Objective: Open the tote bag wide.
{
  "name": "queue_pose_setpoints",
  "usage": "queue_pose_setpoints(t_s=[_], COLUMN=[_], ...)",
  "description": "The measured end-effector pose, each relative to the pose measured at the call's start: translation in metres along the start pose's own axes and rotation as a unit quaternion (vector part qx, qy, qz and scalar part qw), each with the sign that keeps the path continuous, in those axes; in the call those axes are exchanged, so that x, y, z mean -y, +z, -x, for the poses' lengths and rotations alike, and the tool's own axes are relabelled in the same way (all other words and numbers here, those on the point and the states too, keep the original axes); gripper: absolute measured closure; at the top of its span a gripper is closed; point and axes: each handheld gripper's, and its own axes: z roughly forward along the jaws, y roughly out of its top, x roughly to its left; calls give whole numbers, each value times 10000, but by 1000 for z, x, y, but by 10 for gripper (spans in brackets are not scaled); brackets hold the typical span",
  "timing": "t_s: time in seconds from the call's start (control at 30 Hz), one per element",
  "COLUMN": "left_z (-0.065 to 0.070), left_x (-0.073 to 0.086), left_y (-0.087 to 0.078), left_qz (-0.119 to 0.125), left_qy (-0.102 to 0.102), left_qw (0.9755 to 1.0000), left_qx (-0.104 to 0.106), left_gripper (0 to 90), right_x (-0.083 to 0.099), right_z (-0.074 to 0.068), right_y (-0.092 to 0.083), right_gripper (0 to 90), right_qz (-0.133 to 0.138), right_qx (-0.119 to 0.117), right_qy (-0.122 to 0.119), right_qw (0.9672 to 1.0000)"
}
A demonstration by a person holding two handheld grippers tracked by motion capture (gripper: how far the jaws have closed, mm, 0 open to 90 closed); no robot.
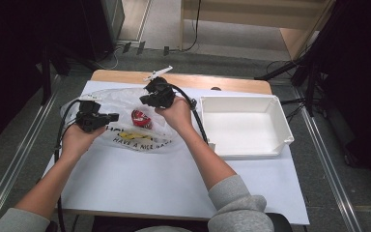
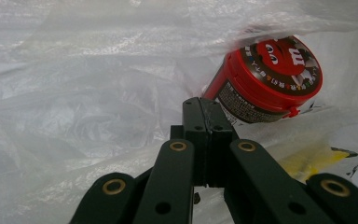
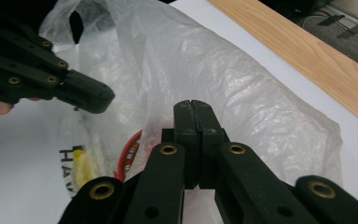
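Note:
A clear plastic bag (image 1: 125, 104) with a yellow print and black lettering lies on the white sheet. Inside it a red round candy tin (image 1: 140, 119) lies on its side. My left gripper (image 1: 114, 116) is shut at the bag's left side, and in the left gripper view its closed tips (image 2: 207, 106) sit just short of the tin (image 2: 270, 77). My right gripper (image 1: 146, 99) hovers shut above the bag's far side. The right gripper view has its closed jaws (image 3: 192, 107) over the crinkled bag (image 3: 242, 93), with the tin (image 3: 131, 150) showing red through the film and the left gripper (image 3: 91, 97) at upper left.
A white open bin (image 1: 244, 126) stands to the right of the bag. A white sheet (image 1: 140, 179) covers most of the wooden table (image 1: 222, 84). A small white object (image 1: 158, 73) lies at the far edge. Cables trail from both grippers.

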Motion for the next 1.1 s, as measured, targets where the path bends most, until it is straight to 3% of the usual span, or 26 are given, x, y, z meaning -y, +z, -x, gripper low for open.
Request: queue_pose_setpoints(t_s=[0.13, 0.43, 0.77, 0.83, 1.1], left_z=[-1, -8, -10, -10, -10], left_x=[4, 15, 25, 26, 33], left_y=[3, 18, 21, 23, 23], left_qz=[-12, -271, -262, -278, -382], left_qy=[3, -13, 35, 40, 113], left_qw=[10000, 9996, 9996, 9996, 9992], left_qx=[-36, -2, 12, 18, 47], left_gripper=[900, 900, 900, 900, 900], right_x=[-1, 11, 22, 24, 35], right_z=[5, 32, 48, 50, 59], right_y=[8, 22, 42, 46, 65], right_gripper=[900, 900, 900, 900, 900], right_qz=[-43, -144, -107, -102, -374], right_qx=[100, 350, 495, 551, 696], right_qy=[-10, 297, 600, 569, 659], right_qw=[9999, 9988, 9969, 9968, 9947])
